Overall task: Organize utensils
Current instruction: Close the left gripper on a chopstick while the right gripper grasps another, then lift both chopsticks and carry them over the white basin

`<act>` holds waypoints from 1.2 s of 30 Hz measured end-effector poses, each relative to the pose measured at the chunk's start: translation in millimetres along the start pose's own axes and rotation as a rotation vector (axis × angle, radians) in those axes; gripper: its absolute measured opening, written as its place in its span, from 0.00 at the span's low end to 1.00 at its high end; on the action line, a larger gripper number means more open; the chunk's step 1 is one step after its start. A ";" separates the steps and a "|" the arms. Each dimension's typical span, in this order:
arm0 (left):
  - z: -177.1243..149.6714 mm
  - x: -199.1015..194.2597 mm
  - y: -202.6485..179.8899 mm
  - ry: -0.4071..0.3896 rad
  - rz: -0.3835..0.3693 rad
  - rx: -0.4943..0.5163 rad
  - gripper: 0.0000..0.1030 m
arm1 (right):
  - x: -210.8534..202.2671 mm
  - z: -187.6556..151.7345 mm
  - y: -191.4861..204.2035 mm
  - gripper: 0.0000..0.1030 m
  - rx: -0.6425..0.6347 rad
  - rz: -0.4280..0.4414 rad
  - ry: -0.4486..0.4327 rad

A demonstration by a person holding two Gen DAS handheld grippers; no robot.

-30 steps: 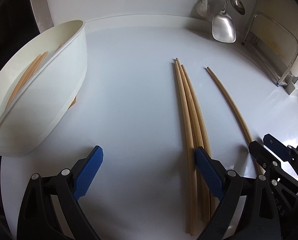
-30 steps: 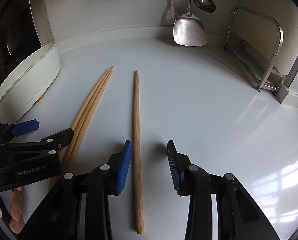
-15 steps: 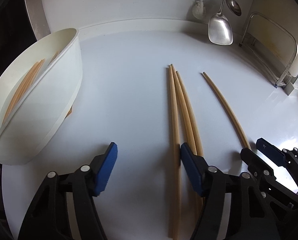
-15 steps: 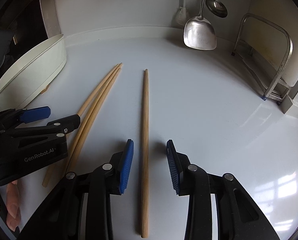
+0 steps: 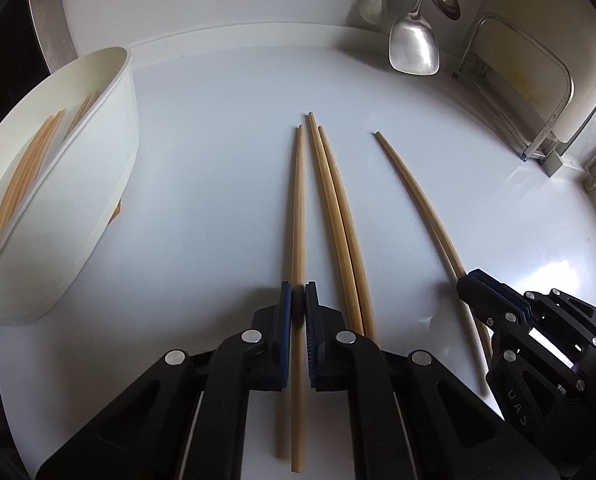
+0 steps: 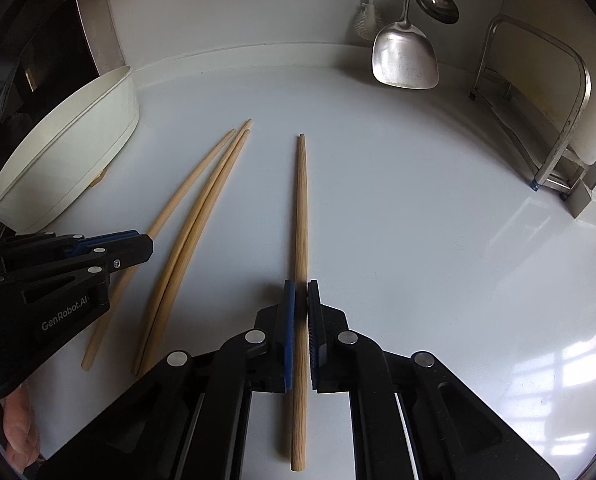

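Both grippers just clamped down. The left gripper [image 5: 298, 300] has its blue pads pinched on one chopstick [image 5: 298, 200], which runs straight toward 12 o'clock on the white counter [image 5: 218, 200]. Just beside it at 1 o'clock lies a pair of chopsticks [image 5: 337, 208], touching each other. The right gripper [image 6: 301, 300] is squeezed onto a lone chopstick [image 6: 301, 208], also pointing to 12. At 10 o'clock sits a white tub [image 5: 110, 152] with more chopsticks inside. A metal spatula [image 6: 403, 60] hangs at 1 o'clock.

Both wrist views look steeply down, close over the white counter [image 5: 218, 200], sharing its chopsticks [image 6: 202, 216] and back wall.
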State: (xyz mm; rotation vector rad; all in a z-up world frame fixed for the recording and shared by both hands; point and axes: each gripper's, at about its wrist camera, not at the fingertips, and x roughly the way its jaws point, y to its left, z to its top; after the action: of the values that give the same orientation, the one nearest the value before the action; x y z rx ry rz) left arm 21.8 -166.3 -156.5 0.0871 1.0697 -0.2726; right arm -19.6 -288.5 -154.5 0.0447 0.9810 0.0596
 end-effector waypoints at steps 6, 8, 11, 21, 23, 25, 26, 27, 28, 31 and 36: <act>9.8 -33.4 2.8 -0.017 -0.024 0.012 0.07 | -26.8 18.2 -2.9 0.06 0.057 0.004 -0.026; 17.6 -48.4 6.6 -0.035 -0.031 0.016 0.07 | -38.7 28.0 -1.1 0.06 0.080 0.014 -0.035; 29.8 -73.2 20.1 -0.061 -0.040 0.014 0.07 | -56.9 43.5 8.9 0.06 0.091 0.025 -0.050; 64.5 -133.8 130.4 -0.134 0.038 -0.048 0.07 | -88.6 100.2 96.6 0.06 0.070 0.126 -0.113; 67.6 -137.0 158.9 -0.136 0.065 -0.068 0.07 | -82.4 110.8 122.0 0.06 0.059 0.158 -0.112; 69.8 -135.8 186.5 -0.129 0.081 -0.088 0.07 | -71.6 121.2 147.7 0.06 0.051 0.188 -0.100; 70.8 -133.4 199.0 -0.122 0.089 -0.096 0.07 | -65.6 125.7 160.5 0.06 0.045 0.199 -0.092; 71.1 -130.9 210.5 -0.116 0.093 -0.102 0.07 | -58.9 129.8 173.7 0.06 0.034 0.204 -0.085; 72.0 -128.1 220.5 -0.111 0.097 -0.107 0.07 | -52.4 133.8 186.5 0.06 0.023 0.208 -0.079; 75.1 -117.8 242.8 -0.095 0.105 -0.105 0.07 | -31.0 144.9 219.2 0.06 -0.003 0.211 -0.054; 78.6 -94.6 267.8 -0.052 0.080 -0.104 0.07 | 6.0 152.8 249.8 0.06 -0.019 0.189 0.015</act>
State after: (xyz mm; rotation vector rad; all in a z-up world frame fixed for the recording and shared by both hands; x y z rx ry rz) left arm 116.5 92.6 -52.4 0.0295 1.0246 -0.1460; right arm 103.2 -40.6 -58.5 0.1193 0.9891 0.2429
